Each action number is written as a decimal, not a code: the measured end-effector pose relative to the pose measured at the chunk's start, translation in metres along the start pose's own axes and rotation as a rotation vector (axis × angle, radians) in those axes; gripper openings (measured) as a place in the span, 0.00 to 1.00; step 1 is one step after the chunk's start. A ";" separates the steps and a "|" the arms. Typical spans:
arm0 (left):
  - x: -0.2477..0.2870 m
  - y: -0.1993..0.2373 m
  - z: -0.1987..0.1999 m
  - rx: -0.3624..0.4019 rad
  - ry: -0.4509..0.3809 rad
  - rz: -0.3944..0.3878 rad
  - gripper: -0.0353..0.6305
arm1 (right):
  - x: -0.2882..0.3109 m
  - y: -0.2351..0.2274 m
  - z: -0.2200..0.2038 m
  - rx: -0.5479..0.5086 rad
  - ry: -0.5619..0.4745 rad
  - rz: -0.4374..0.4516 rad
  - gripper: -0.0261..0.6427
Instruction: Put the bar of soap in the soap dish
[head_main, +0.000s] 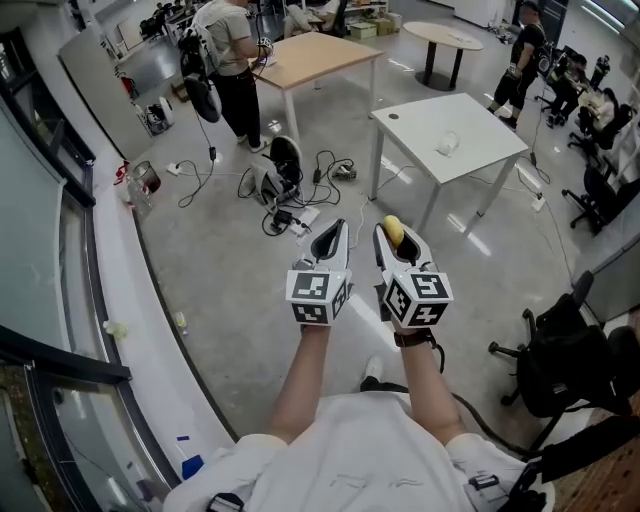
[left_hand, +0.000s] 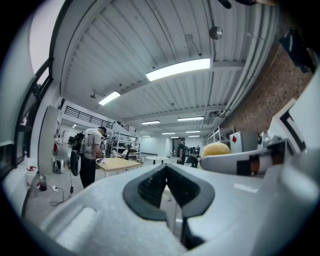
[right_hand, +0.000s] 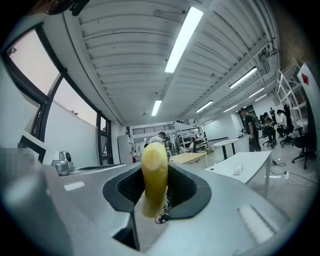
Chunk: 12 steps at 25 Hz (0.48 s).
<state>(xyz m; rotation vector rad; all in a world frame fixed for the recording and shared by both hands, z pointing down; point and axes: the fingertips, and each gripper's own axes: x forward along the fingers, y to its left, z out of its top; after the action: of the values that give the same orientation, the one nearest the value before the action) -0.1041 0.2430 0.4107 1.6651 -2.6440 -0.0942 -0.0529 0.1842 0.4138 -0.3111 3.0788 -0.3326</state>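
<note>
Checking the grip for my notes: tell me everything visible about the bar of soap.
The bar of soap is a smooth, pale yellow oval, waxy-looking. It stands on edge, pinched between the right gripper's dark pads, rounded top poking past them. It is held in the air above the floor; nothing else touches it.

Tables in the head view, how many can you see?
3: the wooden table at top centre, the round table at top right, the white table below it, right of centre. Others may be hidden.
</note>
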 end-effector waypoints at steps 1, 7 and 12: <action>0.014 0.001 0.002 0.007 0.000 0.000 0.05 | 0.011 -0.006 0.005 -0.002 -0.005 0.010 0.22; 0.089 -0.008 0.004 0.036 0.000 -0.030 0.05 | 0.054 -0.064 0.021 0.010 -0.020 -0.001 0.22; 0.128 -0.010 -0.018 0.036 0.021 -0.029 0.05 | 0.079 -0.121 0.014 0.072 -0.017 -0.050 0.22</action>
<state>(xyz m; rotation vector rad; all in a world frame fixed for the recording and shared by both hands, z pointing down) -0.1498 0.1227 0.4259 1.7060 -2.6218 -0.0300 -0.1063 0.0499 0.4251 -0.3872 3.0375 -0.4391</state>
